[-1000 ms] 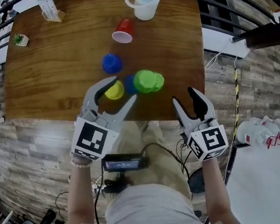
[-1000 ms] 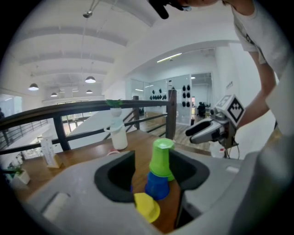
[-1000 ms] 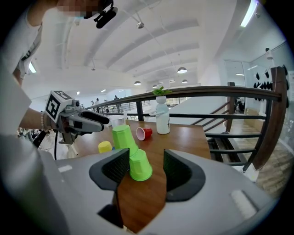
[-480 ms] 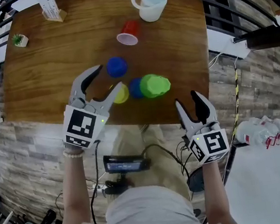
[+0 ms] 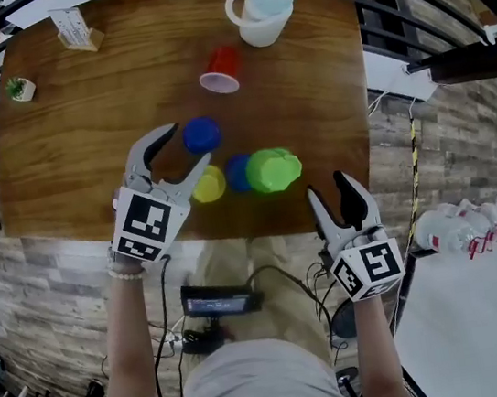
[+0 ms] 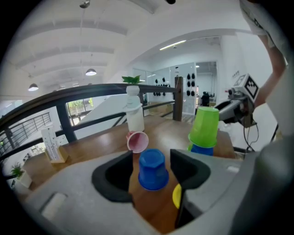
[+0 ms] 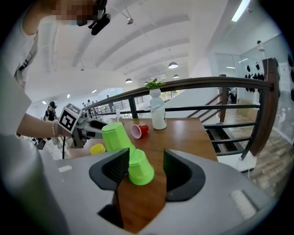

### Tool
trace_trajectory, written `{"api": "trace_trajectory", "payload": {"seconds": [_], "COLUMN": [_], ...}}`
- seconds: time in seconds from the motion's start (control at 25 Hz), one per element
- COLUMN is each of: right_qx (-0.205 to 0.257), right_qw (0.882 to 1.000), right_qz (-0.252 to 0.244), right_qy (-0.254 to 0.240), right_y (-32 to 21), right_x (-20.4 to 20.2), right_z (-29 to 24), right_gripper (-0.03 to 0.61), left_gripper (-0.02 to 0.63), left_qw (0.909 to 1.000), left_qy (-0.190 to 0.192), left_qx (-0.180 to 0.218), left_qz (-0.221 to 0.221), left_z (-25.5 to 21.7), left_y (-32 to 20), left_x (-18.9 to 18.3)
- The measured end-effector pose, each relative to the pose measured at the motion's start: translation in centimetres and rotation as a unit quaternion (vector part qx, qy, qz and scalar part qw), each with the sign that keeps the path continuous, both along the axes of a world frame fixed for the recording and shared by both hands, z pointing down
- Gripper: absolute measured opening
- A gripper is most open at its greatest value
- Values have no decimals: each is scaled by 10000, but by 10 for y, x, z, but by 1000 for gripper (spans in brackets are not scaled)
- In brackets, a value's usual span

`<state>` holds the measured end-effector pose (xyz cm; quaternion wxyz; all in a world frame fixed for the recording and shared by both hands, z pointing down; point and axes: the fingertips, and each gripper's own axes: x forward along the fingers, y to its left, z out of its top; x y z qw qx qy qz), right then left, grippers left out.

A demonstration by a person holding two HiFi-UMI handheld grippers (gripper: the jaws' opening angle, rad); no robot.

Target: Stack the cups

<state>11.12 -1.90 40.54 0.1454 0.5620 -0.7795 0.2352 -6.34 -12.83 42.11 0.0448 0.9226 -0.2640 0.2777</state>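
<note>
The left gripper (image 5: 184, 149) hangs over the near part of the counter (image 5: 80, 125). Its jaws stand wide apart and have just been opening. A blue cup (image 6: 152, 169) stands upside down in the gap between the tips, with space on both sides and neither pad pressing on it. A yellow cup (image 6: 177, 196) just beside it is partly hidden behind 1 jaw.

The right gripper (image 5: 330, 188) is held off the counter's near edge, also wide open and holding nothing. Its own view shows a green cup (image 7: 140, 169) upside down on the wood beyond the gap between the jaws, untouched. Just behind that cup, a tilted green cup (image 7: 115, 135) sits on top of a second blue cup (image 6: 202, 149).

Farther back a red cup (image 5: 220, 68) lies on its side, apart from the others. A white jug (image 5: 259, 11) holding a green plant stands near the far edge.
</note>
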Motion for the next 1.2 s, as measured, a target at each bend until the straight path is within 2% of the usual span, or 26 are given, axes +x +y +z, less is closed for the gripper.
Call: {"api": "trace_trajectory", "payload": {"seconds": [0.12, 0.36, 0.44, 0.56, 0.88, 1.2], "right_qx": [-25, -97, -98, -105, -31, 74], "right_qw": [9998, 9998, 9999, 9999, 10000, 9997], "right_qz": [143, 152, 134, 96, -43, -228], "right_qy": [-120, -50, -49, -47, -78, -96], "right_y": [-4, -5, -5, -6, -6, -5], "right_x": [5, 10, 11, 12, 12, 14], "right_z": [2, 8, 10, 11, 7, -3], "right_gripper": [221, 221, 221, 221, 221, 221], "left_gripper": [247, 246, 210, 207, 207, 207], "left_qw": [9999, 9994, 9993, 9993, 9996, 9994], "left_qy": [-59, -271, -309, -305, -233, -176], "left_qx": [-71, -131, -118, -92, -40, 105], "left_qz": [95, 193, 199, 210, -146, -290], "left_z": [10, 26, 27, 24, -4, -45], "left_y": [-3, -7, -7, -6, -10, 3], "left_x": [4, 11, 13, 14, 8, 7]}}
